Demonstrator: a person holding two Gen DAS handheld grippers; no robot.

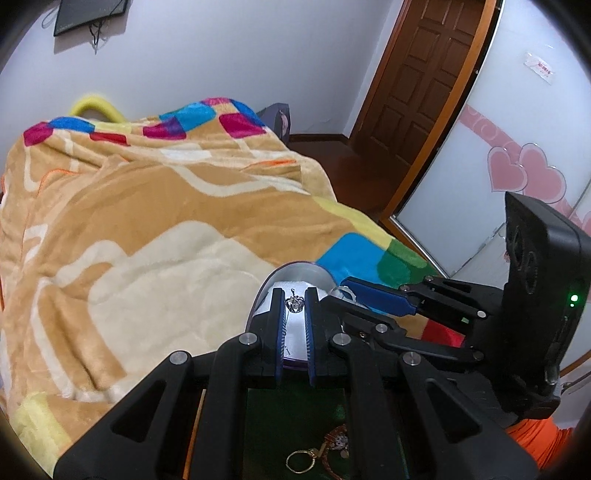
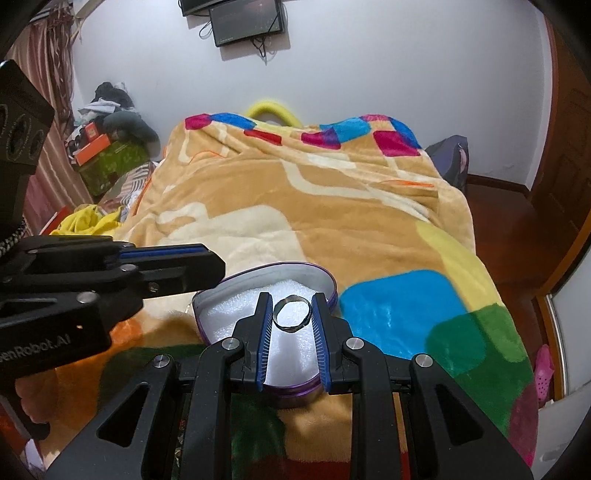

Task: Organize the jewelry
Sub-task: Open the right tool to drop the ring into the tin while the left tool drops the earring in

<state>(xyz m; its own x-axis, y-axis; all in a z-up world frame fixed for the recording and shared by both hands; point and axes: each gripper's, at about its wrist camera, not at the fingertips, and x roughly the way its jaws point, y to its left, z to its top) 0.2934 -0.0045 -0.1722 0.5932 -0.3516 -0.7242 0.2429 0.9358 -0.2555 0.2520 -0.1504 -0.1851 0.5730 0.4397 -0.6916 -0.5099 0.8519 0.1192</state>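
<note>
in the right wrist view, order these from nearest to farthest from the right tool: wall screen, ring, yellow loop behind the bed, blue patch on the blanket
1. ring, held between the fingers of the right tool over the tin's white foam.
2. blue patch, just right of the tin on the blanket.
3. yellow loop, behind the bed's far end.
4. wall screen, high on the far wall.

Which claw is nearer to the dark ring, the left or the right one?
Right. The right claw holds the dark ring between its fingers over the heart-shaped box. The left claw is beside it, shut on a silver pendant.
</note>
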